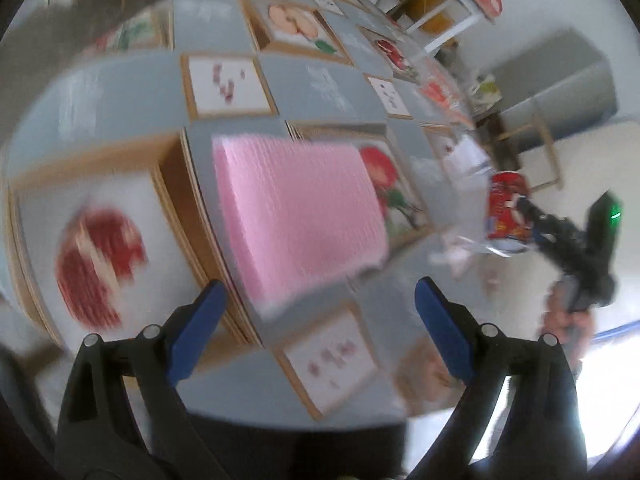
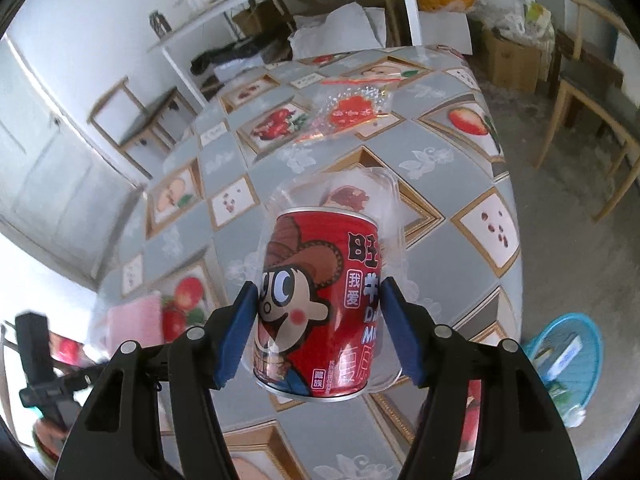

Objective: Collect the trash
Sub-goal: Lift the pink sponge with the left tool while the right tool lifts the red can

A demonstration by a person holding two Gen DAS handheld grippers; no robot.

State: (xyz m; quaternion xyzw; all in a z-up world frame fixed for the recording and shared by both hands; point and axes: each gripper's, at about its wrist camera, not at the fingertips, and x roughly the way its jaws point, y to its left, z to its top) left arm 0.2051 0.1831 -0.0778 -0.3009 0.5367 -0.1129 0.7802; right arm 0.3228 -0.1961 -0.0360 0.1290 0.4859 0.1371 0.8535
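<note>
The right gripper (image 2: 318,334) is clamped on a red drink can (image 2: 320,304), its blue pads pressing the can's two sides. The can is lifted clear of the table (image 2: 448,272), its long axis running away from the gripper and leaning a little, the silver rim of one end facing the far side of the table and the other end nearest the camera. A clear plastic tray (image 2: 384,192) lies on the table behind it. The left gripper (image 1: 320,334) hangs wide open and empty above a pink cloth (image 1: 296,208). A blue basket (image 2: 568,360) sits on the floor beside the table
</note>
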